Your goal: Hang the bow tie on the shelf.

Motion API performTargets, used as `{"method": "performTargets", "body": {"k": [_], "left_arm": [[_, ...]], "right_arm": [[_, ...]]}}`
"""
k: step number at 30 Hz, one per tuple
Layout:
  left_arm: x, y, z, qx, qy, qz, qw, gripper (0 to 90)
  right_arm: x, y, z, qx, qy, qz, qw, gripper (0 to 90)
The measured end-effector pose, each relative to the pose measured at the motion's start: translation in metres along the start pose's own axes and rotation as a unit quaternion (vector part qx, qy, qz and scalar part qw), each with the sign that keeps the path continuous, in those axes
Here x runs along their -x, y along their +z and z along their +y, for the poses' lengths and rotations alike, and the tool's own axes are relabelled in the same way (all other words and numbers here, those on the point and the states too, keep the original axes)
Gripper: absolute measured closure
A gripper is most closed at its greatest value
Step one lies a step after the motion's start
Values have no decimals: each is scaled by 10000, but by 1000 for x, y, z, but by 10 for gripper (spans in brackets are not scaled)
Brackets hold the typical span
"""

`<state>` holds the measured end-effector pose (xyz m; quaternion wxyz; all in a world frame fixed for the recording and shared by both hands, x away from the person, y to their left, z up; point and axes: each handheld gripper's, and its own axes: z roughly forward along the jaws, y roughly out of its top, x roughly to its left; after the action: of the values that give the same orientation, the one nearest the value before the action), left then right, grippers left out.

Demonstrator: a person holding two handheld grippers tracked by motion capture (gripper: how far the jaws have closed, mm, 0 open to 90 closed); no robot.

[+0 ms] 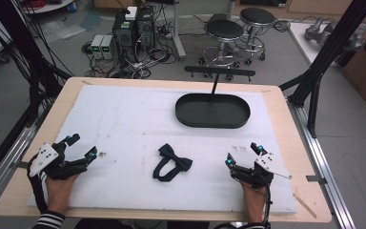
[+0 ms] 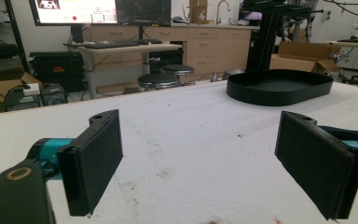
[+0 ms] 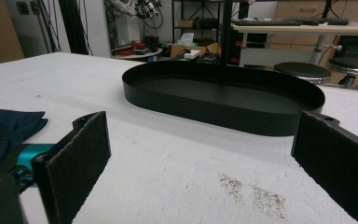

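Bow tie [image 1: 171, 162], dark, lies flat on the white surface [image 1: 124, 124], between both tools and touching neither. Left tool [image 1: 81, 145] rests with jaws apart, nothing between them. Right tool [image 1: 242, 153] likewise jaws apart, empty. Black oval tray [image 1: 212, 110] sits beyond, well apart.

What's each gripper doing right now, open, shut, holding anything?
Left gripper: open, holding nothing, resting on the white mat.
Right gripper: open, holding nothing, apart from the bow tie.

open mat [image 1: 124, 124] around bow tie [image 1: 171, 162]
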<state>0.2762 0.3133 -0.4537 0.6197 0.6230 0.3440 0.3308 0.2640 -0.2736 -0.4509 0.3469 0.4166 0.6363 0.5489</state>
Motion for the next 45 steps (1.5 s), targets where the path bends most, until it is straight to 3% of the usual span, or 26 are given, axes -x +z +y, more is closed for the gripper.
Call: {"method": "performTargets", "body": {"k": [15,26,38,45], "left_arm": [[0,0,0,-8,21,3,10000,152],[0,0,0,5,10,5,10000,152],[0,-1,0,7,1,4,10000,152],[0,-1,0,12,-4,10,10000,152]], "right_arm": [[1,0,0,9,43,-23,10000,35],[-1,1,1,-36,-99,52,9999,35],[-1,4,4,-229,-47,107,9997,35],[-10,5,25,-347,-233,411,9983,35]]}}
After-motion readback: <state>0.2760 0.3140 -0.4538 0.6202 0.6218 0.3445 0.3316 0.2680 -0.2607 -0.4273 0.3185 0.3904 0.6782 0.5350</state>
